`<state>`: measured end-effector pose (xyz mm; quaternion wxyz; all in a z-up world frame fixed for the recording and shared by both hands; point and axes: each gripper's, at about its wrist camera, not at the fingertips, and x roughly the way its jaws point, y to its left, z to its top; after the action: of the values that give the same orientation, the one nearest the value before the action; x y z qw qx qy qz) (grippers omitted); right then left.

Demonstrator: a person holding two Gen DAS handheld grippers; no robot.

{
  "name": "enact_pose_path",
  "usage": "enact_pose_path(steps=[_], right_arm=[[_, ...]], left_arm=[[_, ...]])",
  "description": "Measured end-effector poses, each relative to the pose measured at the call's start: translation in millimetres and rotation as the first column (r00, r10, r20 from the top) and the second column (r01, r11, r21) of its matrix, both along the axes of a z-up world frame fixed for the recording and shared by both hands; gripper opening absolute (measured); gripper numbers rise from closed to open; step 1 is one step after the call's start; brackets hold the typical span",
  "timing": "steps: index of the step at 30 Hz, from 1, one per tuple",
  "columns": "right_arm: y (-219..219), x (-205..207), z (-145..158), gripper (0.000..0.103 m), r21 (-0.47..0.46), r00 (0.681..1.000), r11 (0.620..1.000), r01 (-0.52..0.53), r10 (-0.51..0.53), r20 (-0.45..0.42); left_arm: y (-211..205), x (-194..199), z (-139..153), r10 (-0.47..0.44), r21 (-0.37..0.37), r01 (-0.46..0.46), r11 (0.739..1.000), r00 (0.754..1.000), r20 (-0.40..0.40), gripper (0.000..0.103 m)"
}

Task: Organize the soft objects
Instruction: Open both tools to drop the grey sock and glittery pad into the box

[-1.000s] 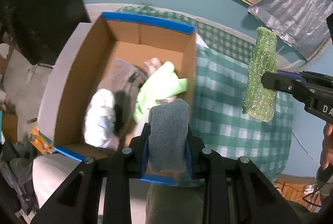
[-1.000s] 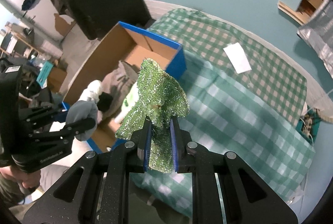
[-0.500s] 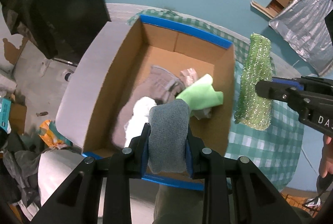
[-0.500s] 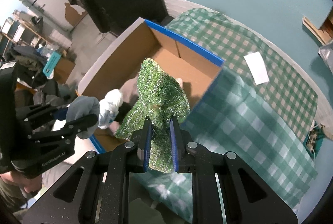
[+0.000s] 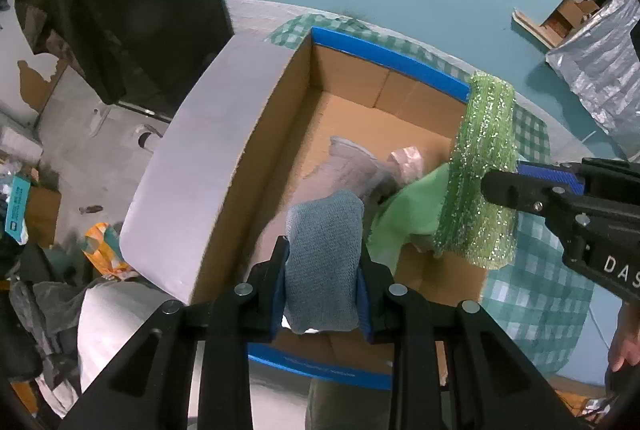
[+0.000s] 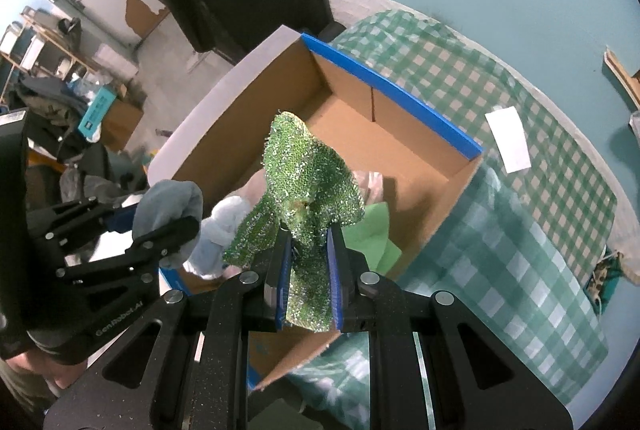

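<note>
Two hand-held grippers hang above an open cardboard box (image 5: 256, 158) with blue-taped rims, which sits on a green checked cloth (image 6: 520, 238). The left gripper (image 5: 322, 270) is clamped tight on a grey knit cloth (image 5: 324, 250), its blue-padded fingers (image 5: 279, 270) pressed against both sides of the bundle over the near end of the box. The right gripper (image 6: 308, 266) is closed on a glittery green cloth (image 6: 308, 182), which stands up in a peak above the fingers and trails down between them; from the left wrist view it hangs as a long strip over the box's right wall.

Inside the box lie several soft items, heaped toward the near end: a plain green cloth (image 5: 404, 218) at the right, a pale pink piece (image 5: 406, 162) and a greyish-mauve garment (image 5: 352, 166) toward the middle, and a white-blue bundle (image 6: 220, 230) at the near left, seen only from the right wrist. The far half of the box floor is bare cardboard. A white slip of paper (image 6: 508, 140) rests on the checked cloth well to the right of the box.
</note>
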<state>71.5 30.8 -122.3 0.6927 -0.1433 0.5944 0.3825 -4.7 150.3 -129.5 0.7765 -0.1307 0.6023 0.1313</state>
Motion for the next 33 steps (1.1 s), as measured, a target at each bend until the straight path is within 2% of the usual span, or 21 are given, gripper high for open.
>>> enact_pose_path(steps=[3, 4, 7, 13, 18, 25, 33], right_arm=[[5.4, 0.5, -3.4, 0.016, -0.004, 1.000, 1.000, 0.003, -0.003, -0.005], [6.1, 1.3, -4.5, 0.022, -0.003, 1.000, 1.000, 0.004, -0.004, -0.009], [8.5, 2.6, -6.6, 0.030, -0.016, 1.000, 1.000, 0.024, -0.024, -0.009], [5.9, 3.1, -0.2, 0.041, -0.018, 0.999, 0.999, 0.044, -0.044, 0.014], [-1.4, 2.1, 7.6, 0.048, -0.014, 0.998, 0.998, 0.057, -0.057, 0.032], [-19.7, -0.9, 25.4, 0.055, 0.006, 0.995, 0.997, 0.081, -0.081, 0.063], [-47.7, -1.6, 48.4, 0.061, 0.042, 0.986, 0.990, 0.136, -0.140, 0.093]], left_arm=[[3.4, 0.0, -4.0, 0.010, -0.004, -0.010, 1.000, 1.000, -0.011, 0.034], [4.7, 0.2, -5.5, 0.017, -0.006, -0.017, 1.000, 1.000, -0.012, 0.040], [6.3, -0.5, -7.0, 0.032, -0.011, -0.032, 0.999, 0.999, -0.014, 0.045], [5.8, -5.5, 3.2, 0.036, 0.009, -0.036, 0.999, 0.999, 0.009, 0.061], [1.7, -9.9, 17.1, 0.028, 0.035, -0.029, 0.999, 0.999, 0.034, 0.063], [-5.3, -18.1, 40.5, 0.022, 0.042, -0.025, 0.999, 0.997, 0.077, 0.076], [-21.5, -25.5, 59.9, 0.000, 0.022, -0.002, 1.000, 0.997, 0.078, 0.076]])
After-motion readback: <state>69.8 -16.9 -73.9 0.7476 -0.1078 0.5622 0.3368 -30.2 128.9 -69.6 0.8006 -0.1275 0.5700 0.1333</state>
